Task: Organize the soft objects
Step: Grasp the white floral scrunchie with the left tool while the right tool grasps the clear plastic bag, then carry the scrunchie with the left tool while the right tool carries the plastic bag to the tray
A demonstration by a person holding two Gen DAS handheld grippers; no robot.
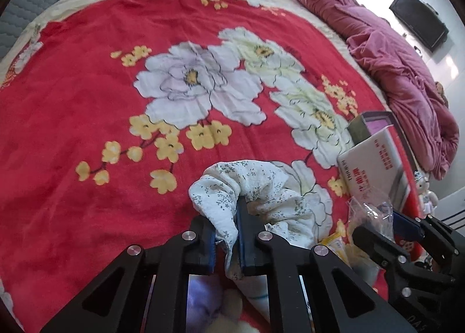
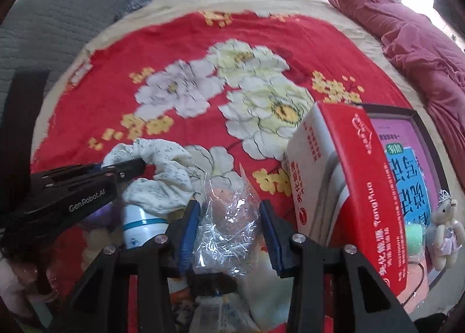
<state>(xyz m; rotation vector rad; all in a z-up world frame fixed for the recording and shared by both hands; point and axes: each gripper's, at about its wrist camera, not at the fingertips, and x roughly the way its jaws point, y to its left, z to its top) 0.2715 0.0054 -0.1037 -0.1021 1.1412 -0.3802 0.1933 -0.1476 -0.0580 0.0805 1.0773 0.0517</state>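
On the red flower-printed blanket (image 1: 87, 118) the white speckled cloth (image 1: 261, 187) lies bunched ahead of my left gripper (image 1: 226, 245), with the crinkled clear plastic bag (image 2: 229, 216) to its right between my right gripper's (image 2: 229, 231) fingers, the red-and-white carton (image 2: 343, 182) further right.

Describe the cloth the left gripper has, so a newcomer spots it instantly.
On the red floral blanket, look at the near edge beside the red-and-white carton. The crumpled white cloth, sprinkled with tiny grey-green flowers, is pinched by the left gripper.
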